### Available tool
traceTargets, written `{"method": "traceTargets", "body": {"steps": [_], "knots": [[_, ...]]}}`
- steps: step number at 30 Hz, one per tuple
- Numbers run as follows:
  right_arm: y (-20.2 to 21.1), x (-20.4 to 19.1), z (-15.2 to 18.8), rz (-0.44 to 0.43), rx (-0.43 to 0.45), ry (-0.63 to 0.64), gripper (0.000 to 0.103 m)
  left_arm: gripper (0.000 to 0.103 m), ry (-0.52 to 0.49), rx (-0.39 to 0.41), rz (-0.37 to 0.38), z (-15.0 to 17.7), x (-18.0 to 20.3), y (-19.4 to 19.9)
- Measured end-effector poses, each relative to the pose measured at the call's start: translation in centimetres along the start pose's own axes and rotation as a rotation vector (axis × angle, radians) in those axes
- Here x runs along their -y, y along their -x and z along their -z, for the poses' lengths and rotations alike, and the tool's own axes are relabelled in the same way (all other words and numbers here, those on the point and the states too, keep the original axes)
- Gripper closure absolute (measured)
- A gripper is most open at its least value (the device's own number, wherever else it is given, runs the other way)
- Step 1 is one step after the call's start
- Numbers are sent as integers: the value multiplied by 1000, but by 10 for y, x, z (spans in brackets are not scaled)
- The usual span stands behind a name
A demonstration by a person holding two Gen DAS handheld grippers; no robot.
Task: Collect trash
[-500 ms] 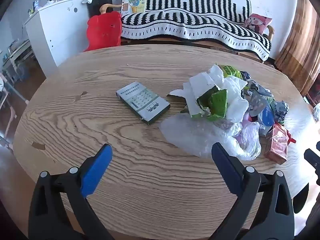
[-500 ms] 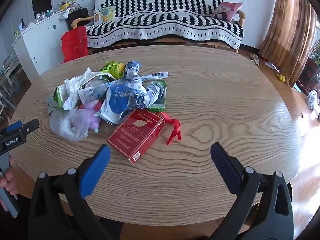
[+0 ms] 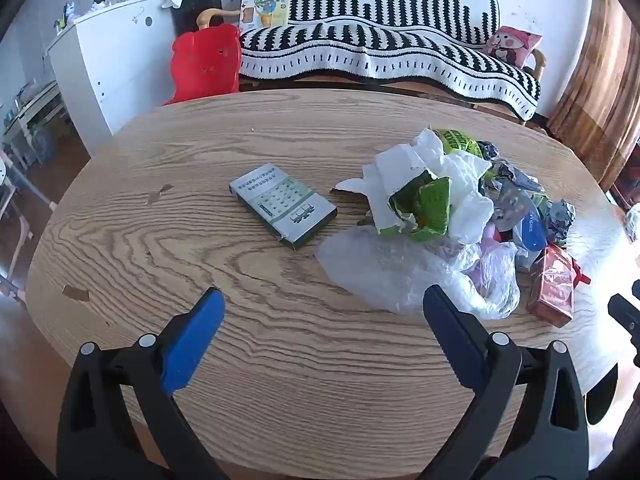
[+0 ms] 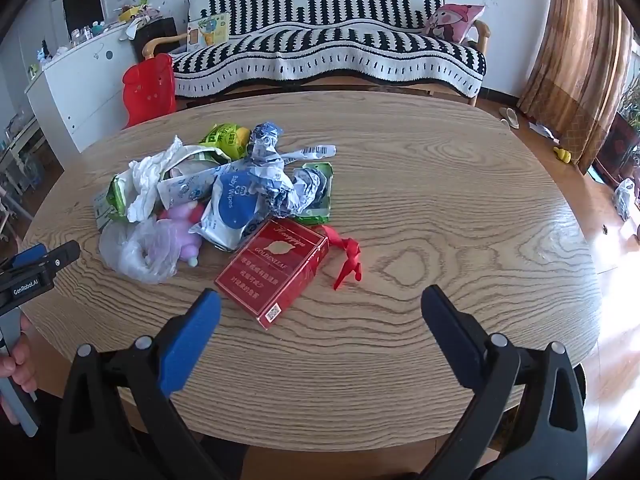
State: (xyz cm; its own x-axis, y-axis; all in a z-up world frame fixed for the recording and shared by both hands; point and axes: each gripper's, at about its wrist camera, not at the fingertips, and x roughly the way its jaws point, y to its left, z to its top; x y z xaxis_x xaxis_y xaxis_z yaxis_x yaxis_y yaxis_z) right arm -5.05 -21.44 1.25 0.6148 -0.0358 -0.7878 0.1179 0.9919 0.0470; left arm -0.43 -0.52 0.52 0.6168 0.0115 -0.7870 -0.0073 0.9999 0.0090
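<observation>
Right wrist view: the right gripper (image 4: 316, 328) is held spread and empty; like the left gripper (image 3: 320, 328). Trash pile (image 4: 216, 196) lies mid-table; the near red carton (image 4: 272, 272) is best pinched across its narrow sides.

A heap of crumpled trash (image 4: 224, 188) lay on the table (image 4: 440, 200): white tissue, green wrappers, a baby-wipes pack (image 4: 232, 208), a clear plastic bag (image 3: 400, 268). A red cigarette pack (image 4: 272, 272) lay flat against its near edge; a green-and-white box (image 3: 282, 206) lay flat just beside the heap.
</observation>
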Motion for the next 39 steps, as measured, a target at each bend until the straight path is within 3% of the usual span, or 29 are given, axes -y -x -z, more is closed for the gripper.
{"method": "traceTargets", "body": {"steps": [39], "knots": [[2,-1,2,-2,0,-2,6,6,5,-1,2,0,-3,-4]]}}
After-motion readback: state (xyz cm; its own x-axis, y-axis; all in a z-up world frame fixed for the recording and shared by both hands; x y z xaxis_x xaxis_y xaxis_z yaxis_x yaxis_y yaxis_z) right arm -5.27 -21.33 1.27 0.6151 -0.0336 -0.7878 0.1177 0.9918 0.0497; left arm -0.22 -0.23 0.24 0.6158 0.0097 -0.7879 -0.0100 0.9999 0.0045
